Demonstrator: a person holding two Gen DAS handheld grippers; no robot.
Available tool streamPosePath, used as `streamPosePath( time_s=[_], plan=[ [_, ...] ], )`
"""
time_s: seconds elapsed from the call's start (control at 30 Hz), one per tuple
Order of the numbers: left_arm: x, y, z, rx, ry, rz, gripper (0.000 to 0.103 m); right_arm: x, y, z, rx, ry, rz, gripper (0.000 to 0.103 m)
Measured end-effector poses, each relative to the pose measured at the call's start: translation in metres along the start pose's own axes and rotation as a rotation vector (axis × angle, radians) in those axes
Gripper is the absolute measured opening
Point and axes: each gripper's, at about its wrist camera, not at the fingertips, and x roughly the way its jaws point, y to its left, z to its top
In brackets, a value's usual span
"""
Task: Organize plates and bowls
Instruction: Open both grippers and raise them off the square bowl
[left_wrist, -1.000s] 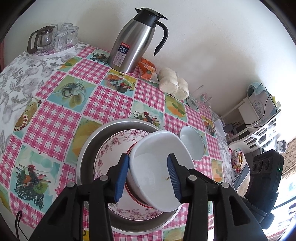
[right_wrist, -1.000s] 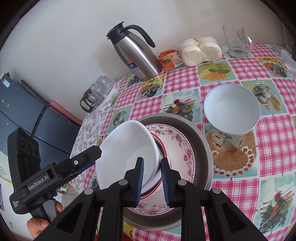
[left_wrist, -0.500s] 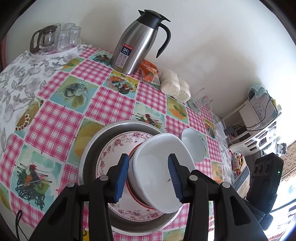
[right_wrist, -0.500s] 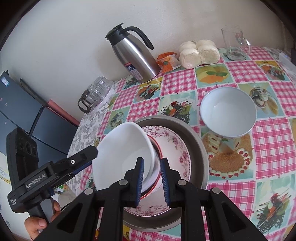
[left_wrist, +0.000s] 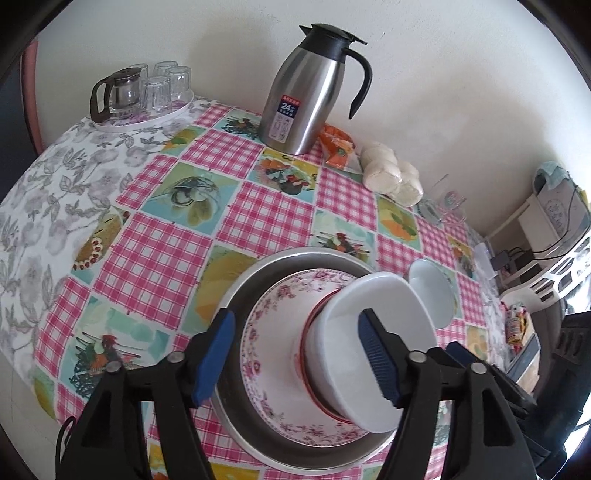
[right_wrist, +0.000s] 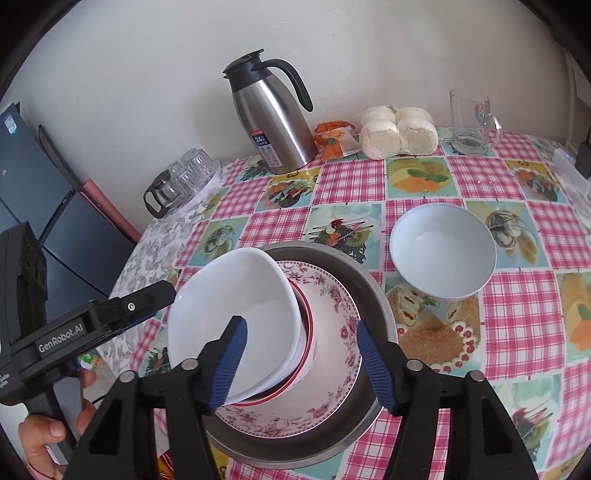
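So the setup is a round table (right_wrist: 517, 325) against a plain white wall, covered in a pink gingham oilcloth with fruit pictures. At the far left edge sits a tray of clear drinking glasses with a small glass teapot (left_wrist: 142, 94), then a tall stainless thermos jug with a black handle (left_wrist: 310, 88) at the back edge. Near the front edge there's a wide steel basin (left_wrist: 243, 295) holding a pink floral plate (left_wrist: 273, 339), and a big white bowl (right_wrist: 236, 317) leans tilted on a red-rimmed bowl (right_wrist: 306, 332), so it isn't nested properly yet, I'd say. The left gripper (left_wrist: 295, 358) and right gripper (right_wrist: 299, 358) both sit with jaws spread wide, gripping nothing. Right of the basin, a second white bowl (right_wrist: 443, 251) stands apart, probably next to stack.
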Motion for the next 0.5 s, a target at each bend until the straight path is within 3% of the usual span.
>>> streamPosePath(
  time_s=[0.1,0.37,0.5],
  plan=[
    [0.0009,0.0008,-0.0006,0.010,-0.008,0.032,0.081,0.0012,0.0001,-0.0006,-0.008,-0.006,-0.020,0.081],
    [-0.0002,0.0008,-0.0006,0.030,-0.043,0.083,0.086,0.0029,-0.0087,-0.0010,0.015,-0.001,-0.047,0.088],
    [-0.0014,0.0001,-0.0001,0.044,-0.062,0.106,0.086,0.0029,-0.0076,-0.0011,0.008,-0.009,-0.055,0.102]
  ],
)
